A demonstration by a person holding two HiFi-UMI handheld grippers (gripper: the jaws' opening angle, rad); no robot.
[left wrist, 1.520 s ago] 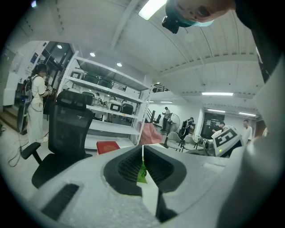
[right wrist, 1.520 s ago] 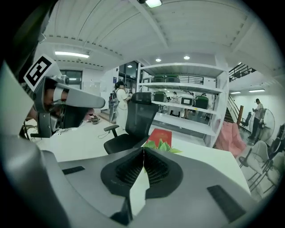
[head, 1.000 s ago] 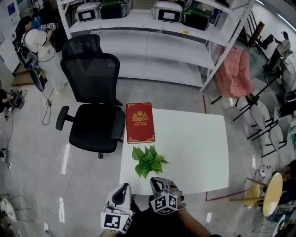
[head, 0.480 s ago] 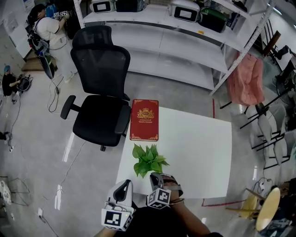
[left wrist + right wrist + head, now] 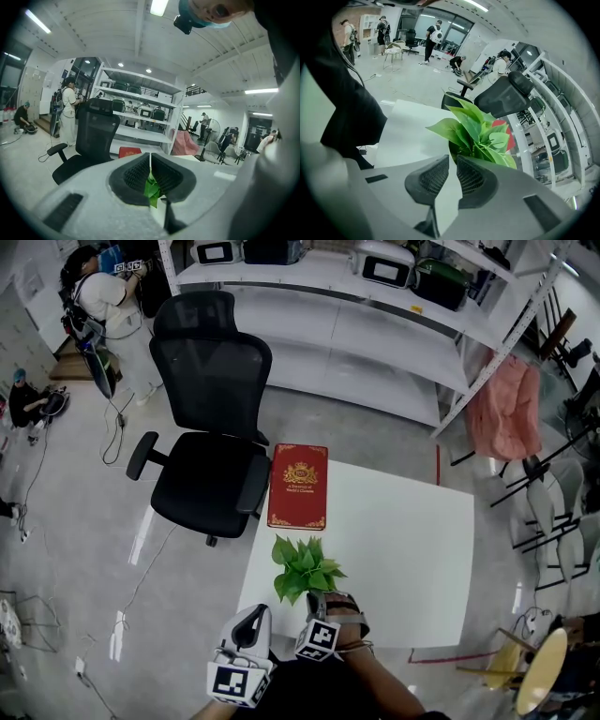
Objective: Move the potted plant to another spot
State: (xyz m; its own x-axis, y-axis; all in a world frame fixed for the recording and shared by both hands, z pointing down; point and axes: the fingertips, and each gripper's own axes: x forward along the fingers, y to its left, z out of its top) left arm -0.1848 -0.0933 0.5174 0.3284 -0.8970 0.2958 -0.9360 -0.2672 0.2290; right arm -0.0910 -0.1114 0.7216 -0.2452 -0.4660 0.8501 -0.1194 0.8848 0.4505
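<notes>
The potted plant stands near the front left edge of the white table, its green leaves hiding the pot from above. My right gripper is right behind it, jaws shut with nothing between them. In the right gripper view the plant fills the space just past the right gripper. My left gripper hangs off the table's front left corner, also shut and empty. In the left gripper view a green leaf shows beyond the left gripper.
A red book lies at the table's far left corner. A black office chair stands against the table's left side. White shelving runs along the back. People stand and crouch at the far left.
My right gripper has edged forward, closer to the plant. The head view has shifted slightly, and the left gripper has hardly moved.
</notes>
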